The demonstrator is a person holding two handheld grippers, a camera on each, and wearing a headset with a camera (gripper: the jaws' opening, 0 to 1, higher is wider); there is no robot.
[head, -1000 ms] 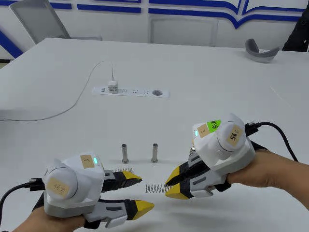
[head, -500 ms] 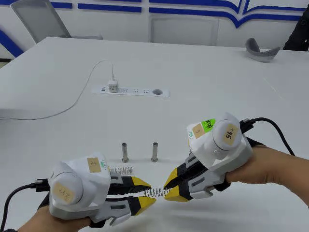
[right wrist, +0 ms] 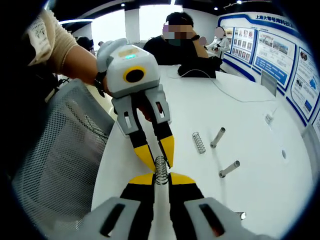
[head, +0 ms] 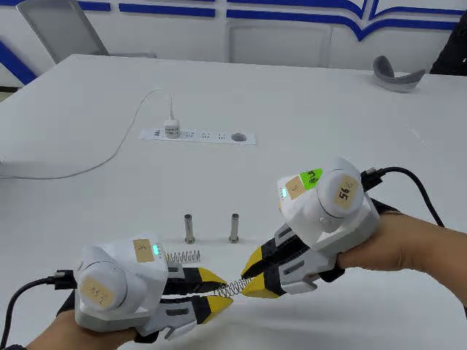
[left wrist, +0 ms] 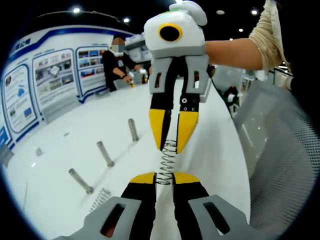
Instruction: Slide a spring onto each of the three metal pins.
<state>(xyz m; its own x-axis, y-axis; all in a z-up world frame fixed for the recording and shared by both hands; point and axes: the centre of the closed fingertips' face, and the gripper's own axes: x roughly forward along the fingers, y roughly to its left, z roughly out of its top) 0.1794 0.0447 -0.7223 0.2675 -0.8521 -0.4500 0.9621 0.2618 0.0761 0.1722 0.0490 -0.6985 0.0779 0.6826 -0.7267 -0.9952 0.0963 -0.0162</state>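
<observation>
Head view: my left claw (head: 227,289) and right claw (head: 245,284) both pinch one spring (head: 235,286), stretched between them; left pin (head: 189,228) and middle pin (head: 234,227) stand bare; spare spring (head: 182,257) lies nearby; third pin (left wrist: 132,130) looks already sprung; two remain, I judge.

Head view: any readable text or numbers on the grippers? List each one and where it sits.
"95", or "56" read the other way up: tan cap sticker on the round end of the right gripper.
Green sticker, same gripper: dark marks, too small to read.
Small tan sticker beside it: blurred.
Top sticker on the left gripper: unreadable.
Round-end sticker, same gripper: faint handwriting, unreadable.
</observation>
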